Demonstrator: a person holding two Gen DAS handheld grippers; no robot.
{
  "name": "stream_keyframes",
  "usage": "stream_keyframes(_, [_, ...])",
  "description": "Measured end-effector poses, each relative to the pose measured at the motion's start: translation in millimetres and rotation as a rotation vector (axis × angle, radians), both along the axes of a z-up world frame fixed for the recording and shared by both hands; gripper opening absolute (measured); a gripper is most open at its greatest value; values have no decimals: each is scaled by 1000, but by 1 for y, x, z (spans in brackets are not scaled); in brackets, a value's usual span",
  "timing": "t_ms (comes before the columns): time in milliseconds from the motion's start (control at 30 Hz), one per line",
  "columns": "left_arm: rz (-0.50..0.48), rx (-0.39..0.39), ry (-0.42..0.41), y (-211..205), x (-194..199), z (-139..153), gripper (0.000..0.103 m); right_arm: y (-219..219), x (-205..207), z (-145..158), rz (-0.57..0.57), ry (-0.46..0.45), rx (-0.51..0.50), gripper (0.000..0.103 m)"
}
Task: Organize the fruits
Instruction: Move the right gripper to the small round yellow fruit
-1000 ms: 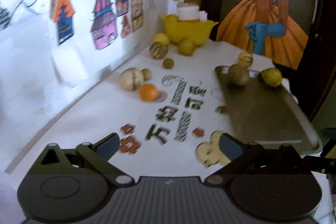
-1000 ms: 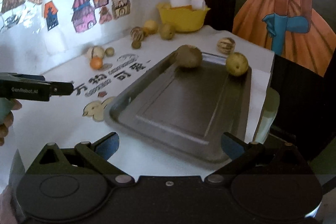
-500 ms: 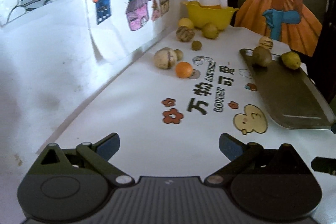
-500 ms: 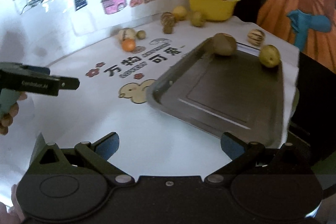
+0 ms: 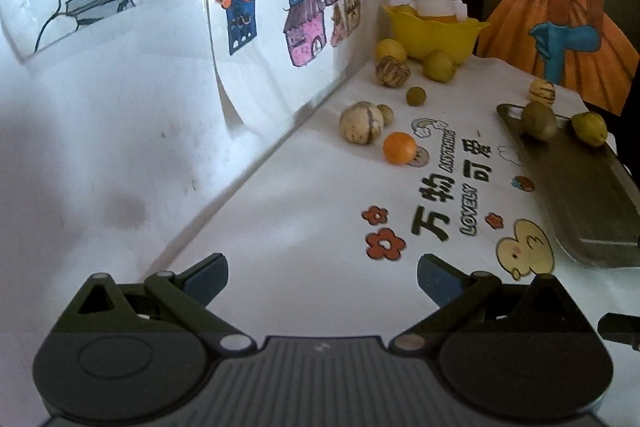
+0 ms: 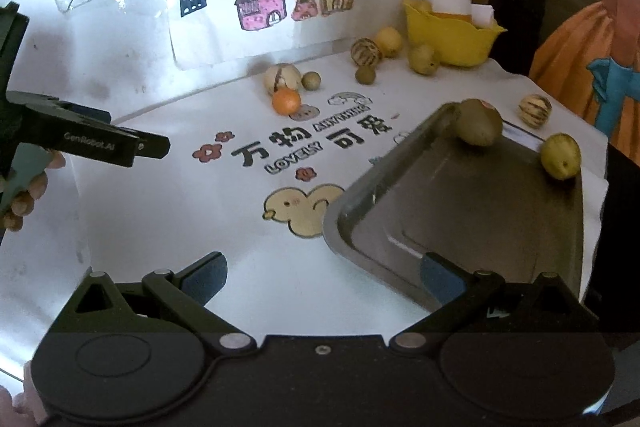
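Observation:
A grey metal tray lies on the white table at the right. A brown-green fruit and a yellow fruit sit at its far end. An orange, a pale striped melon and several small fruits lie near the wall. My left gripper is open and empty over the near table; it also shows from the side in the right wrist view. My right gripper is open and empty at the tray's near corner.
A yellow bowl with a white container stands at the far end. A striped fruit lies beyond the tray. A wall with house drawings runs along the left. The table drops off at the right edge.
Both grippers have pulled back toward the table's near end and turned slightly; the fruits and tray look farther away. Nothing was grasped.

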State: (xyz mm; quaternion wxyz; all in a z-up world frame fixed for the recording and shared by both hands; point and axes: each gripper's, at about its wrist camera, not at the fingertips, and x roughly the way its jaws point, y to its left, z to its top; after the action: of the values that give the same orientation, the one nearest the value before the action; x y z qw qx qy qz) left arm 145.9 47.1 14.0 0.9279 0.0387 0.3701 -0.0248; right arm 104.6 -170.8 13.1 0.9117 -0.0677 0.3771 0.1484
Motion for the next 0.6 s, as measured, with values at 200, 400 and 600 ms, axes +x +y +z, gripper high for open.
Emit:
stream_keyframes(200, [6, -8, -6, 3, 17, 4, 103, 9, 9, -2, 26, -43, -43, 102])
stream_keyframes(400, [31, -47, -7, 5, 39, 7, 103, 14, 19, -1, 84, -76, -76, 102])
stream_keyframes(600, [40, -92, -20, 1, 65, 11, 103, 19, 33, 1, 170, -113, -129, 102])
